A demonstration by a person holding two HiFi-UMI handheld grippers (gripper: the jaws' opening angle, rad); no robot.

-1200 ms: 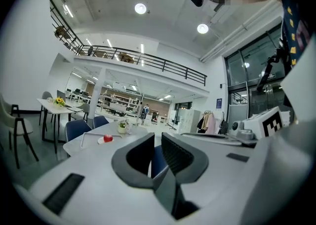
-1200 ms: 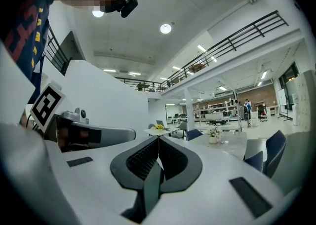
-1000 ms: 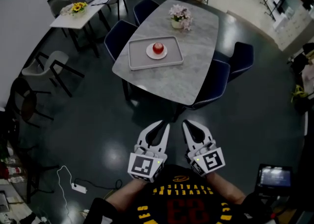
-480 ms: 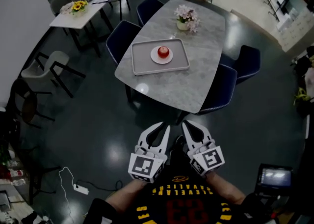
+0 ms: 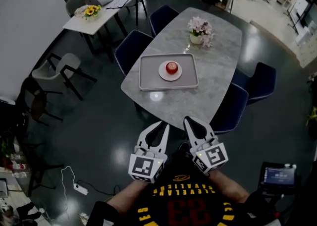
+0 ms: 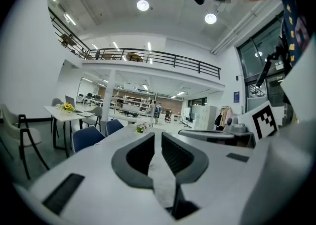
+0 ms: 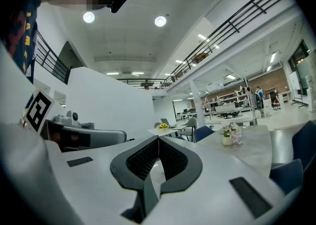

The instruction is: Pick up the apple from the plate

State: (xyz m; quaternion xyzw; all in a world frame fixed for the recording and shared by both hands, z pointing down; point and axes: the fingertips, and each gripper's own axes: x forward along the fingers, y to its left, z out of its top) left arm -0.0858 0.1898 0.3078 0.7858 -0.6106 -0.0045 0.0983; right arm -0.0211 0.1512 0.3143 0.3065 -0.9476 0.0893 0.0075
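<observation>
Red apple (image 5: 171, 66) sits on small white round plate (image 5: 162, 73); plate lies inside grey rectangular tray (image 5: 148, 74) on grey stone-look table (image 5: 208, 86). My left gripper (image 5: 161, 127): jaws a narrow slit apart, empty. My right gripper (image 5: 191, 121): jaw tips pressed together, empty. Both well apart from the tray.

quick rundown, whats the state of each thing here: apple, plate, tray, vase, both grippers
apple: on the plate, untouched
plate: on the tray, holding the apple
tray: flat on the grey table
flower vase: upright, beyond the tray
left gripper: open by a narrow gap, holding nothing
right gripper: shut, holding nothing
</observation>
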